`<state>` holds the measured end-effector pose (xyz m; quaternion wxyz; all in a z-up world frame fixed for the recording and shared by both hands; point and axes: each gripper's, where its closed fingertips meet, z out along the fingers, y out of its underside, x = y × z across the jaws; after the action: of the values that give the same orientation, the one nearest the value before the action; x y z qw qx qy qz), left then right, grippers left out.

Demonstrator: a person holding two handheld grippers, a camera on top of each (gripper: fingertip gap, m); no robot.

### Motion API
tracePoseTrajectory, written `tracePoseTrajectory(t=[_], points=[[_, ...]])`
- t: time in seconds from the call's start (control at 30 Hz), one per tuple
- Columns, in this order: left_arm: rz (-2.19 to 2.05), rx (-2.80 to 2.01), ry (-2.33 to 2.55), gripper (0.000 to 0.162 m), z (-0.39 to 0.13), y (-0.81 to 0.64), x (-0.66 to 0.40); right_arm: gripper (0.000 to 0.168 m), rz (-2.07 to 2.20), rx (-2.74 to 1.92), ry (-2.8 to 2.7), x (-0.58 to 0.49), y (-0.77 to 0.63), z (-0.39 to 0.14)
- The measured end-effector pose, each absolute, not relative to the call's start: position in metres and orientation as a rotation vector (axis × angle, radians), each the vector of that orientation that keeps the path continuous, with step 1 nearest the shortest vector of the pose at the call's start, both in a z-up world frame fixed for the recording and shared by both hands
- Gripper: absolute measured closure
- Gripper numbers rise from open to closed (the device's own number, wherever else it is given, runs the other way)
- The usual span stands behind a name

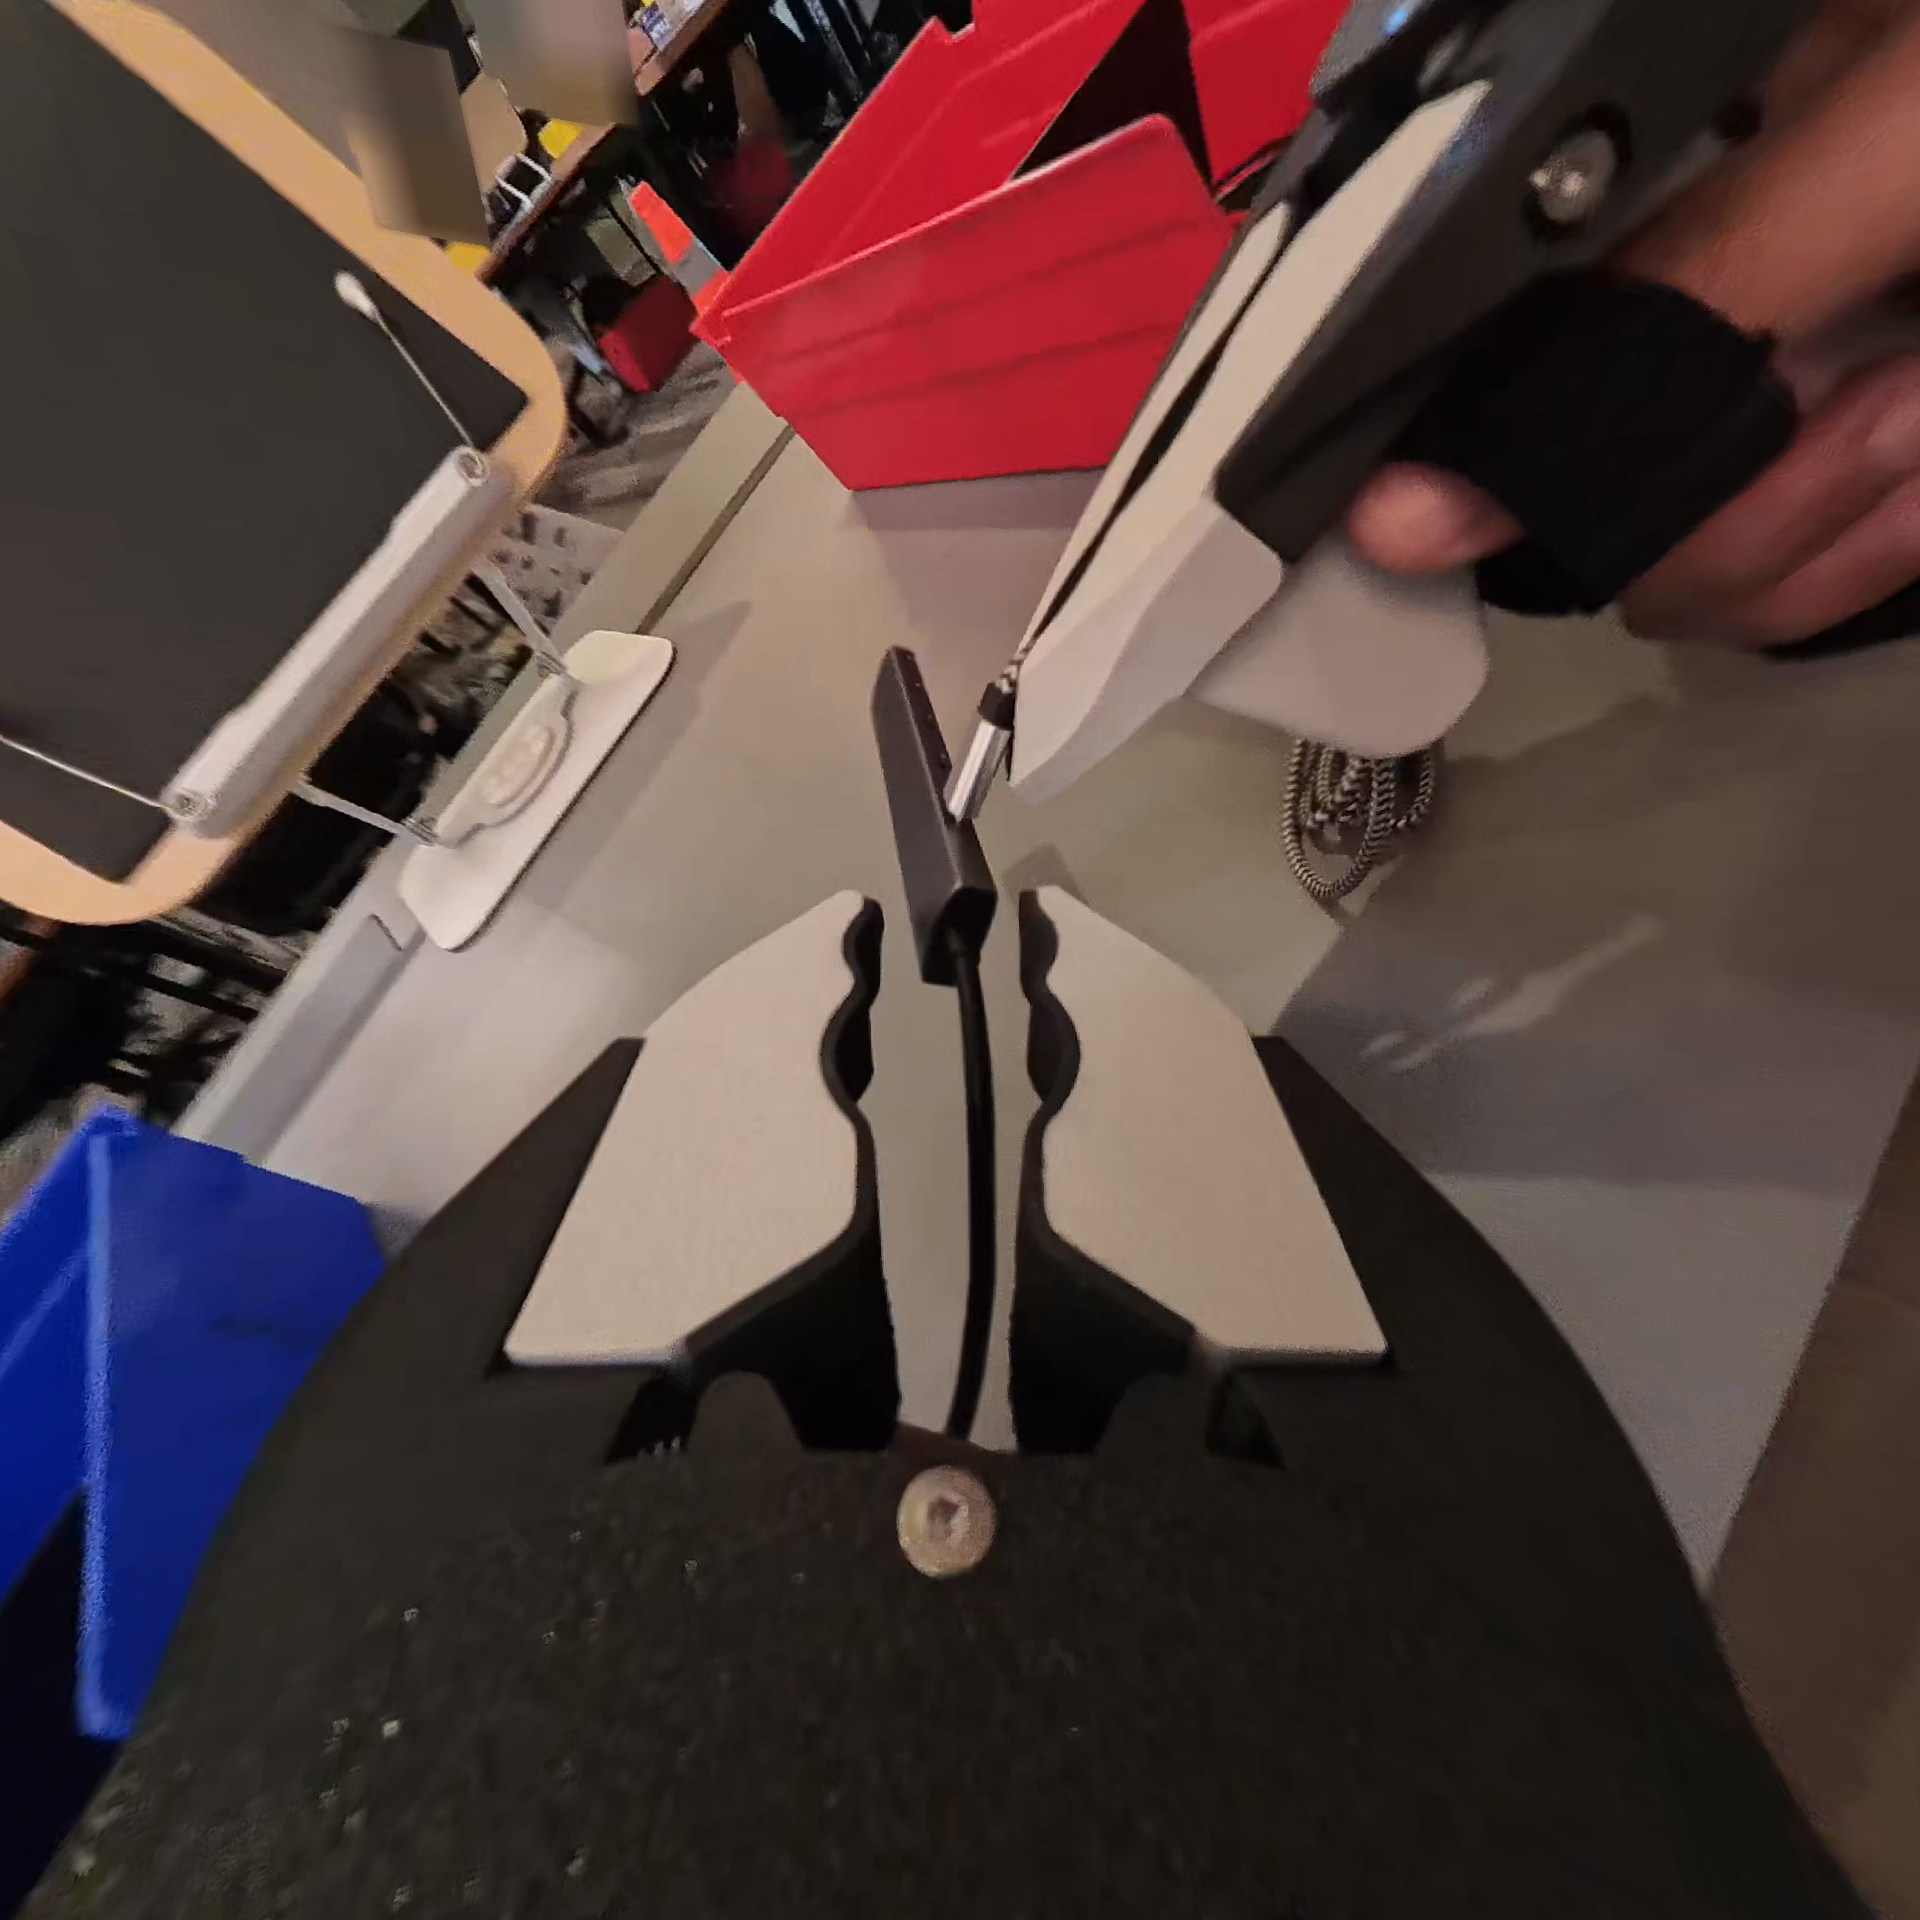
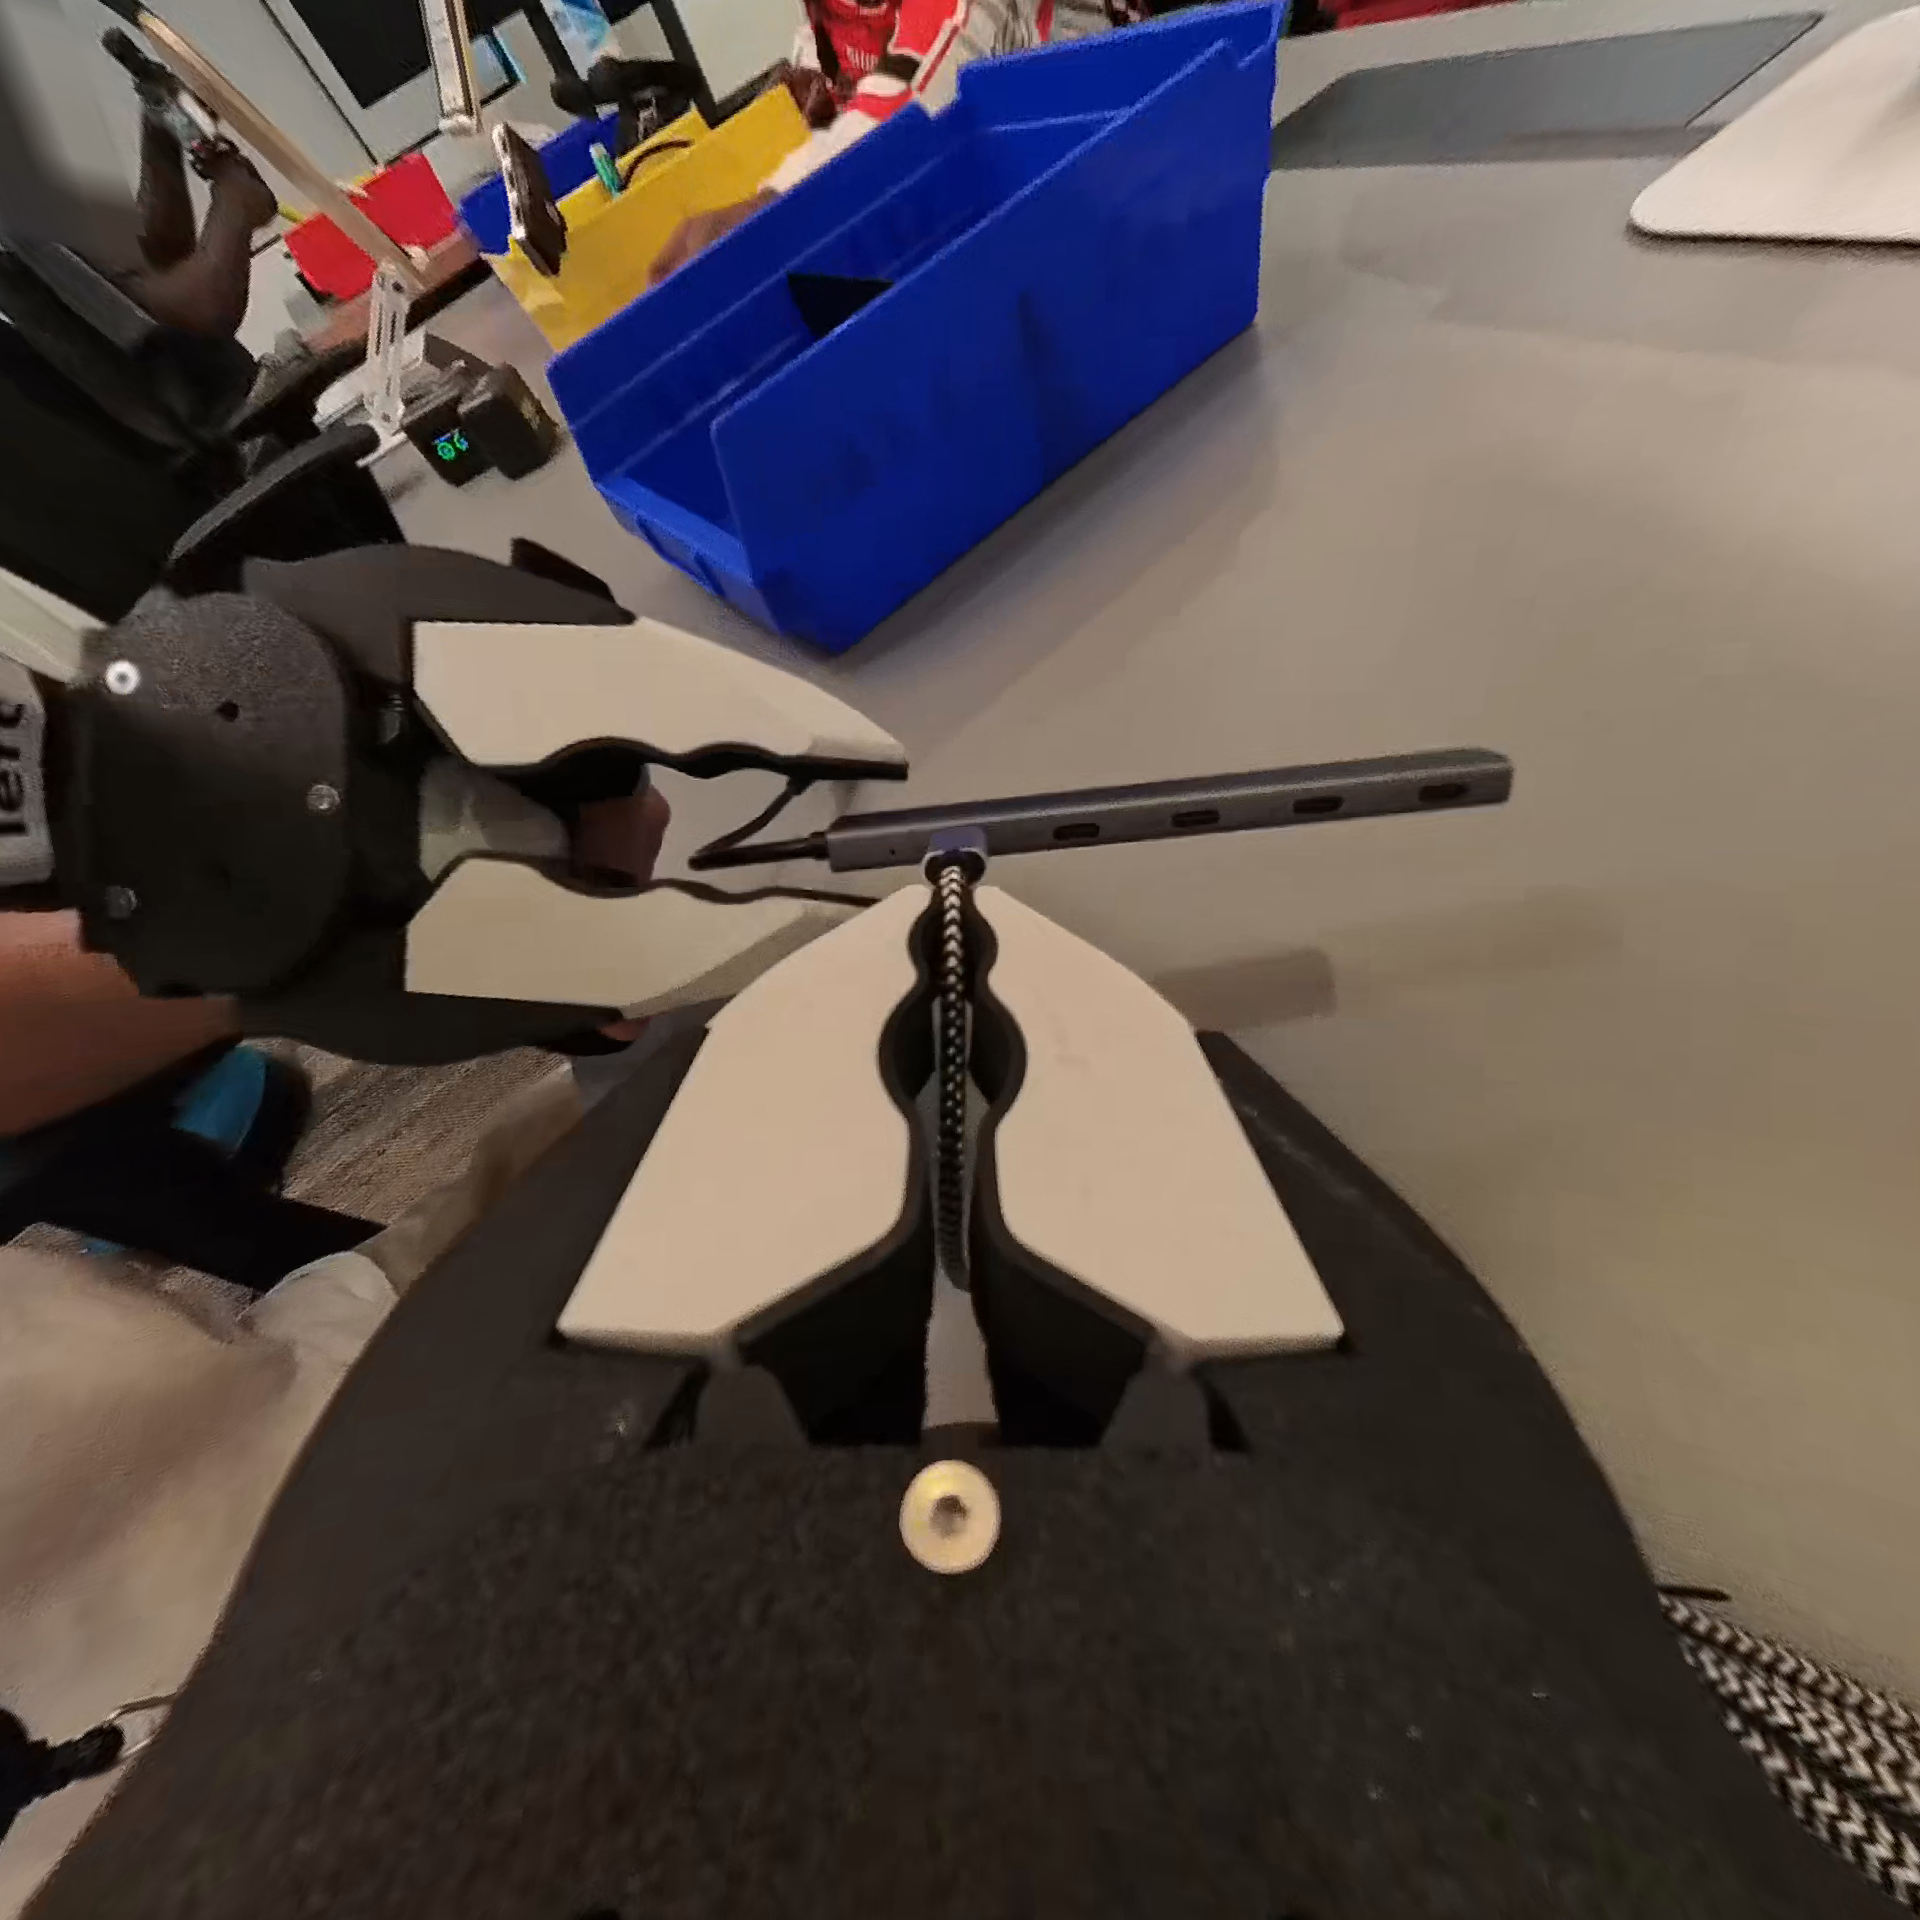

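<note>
The right tool was clamped on the braided cable, its plug touching the hub on the grey worktop, while the left tool, narrowly parted, straddled the hub's black lead, the blue bin beyond the hub.

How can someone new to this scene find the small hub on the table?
On the grey table, past the blue bin, find the right gripper. The hub lies across its tips: a slim dark grey bar with a row of ports, a braided cable meeting it.
</note>
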<state>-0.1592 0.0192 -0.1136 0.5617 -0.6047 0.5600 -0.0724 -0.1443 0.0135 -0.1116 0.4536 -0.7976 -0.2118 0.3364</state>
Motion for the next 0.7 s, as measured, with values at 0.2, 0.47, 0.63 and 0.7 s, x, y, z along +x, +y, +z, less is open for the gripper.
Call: tracePoseTrajectory(t=[0.2,0.47,0.63,0.7], points=[[0.03,-1.238,1.437,0.152,-0.114,0.018,-0.162,0.167,0.917,-1.98,-0.54,-0.152,0.005,-0.11],[0.143,-1.171,1.473,0.152,-0.107,0.017,-0.161,0.135,0.891,-1.902,-0.547,-0.153,0.009,-0.103],[0.105,-1.238,1.461,0.152,-0.109,0.018,-0.162,0.157,0.639,-1.865,-0.602,-0.153,0.014,-0.105],[0.044,-1.263,1.421,0.152,-0.102,0.017,-0.16,0.158,0.626,-1.825,-0.575,-0.151,0.012,-0.095]])
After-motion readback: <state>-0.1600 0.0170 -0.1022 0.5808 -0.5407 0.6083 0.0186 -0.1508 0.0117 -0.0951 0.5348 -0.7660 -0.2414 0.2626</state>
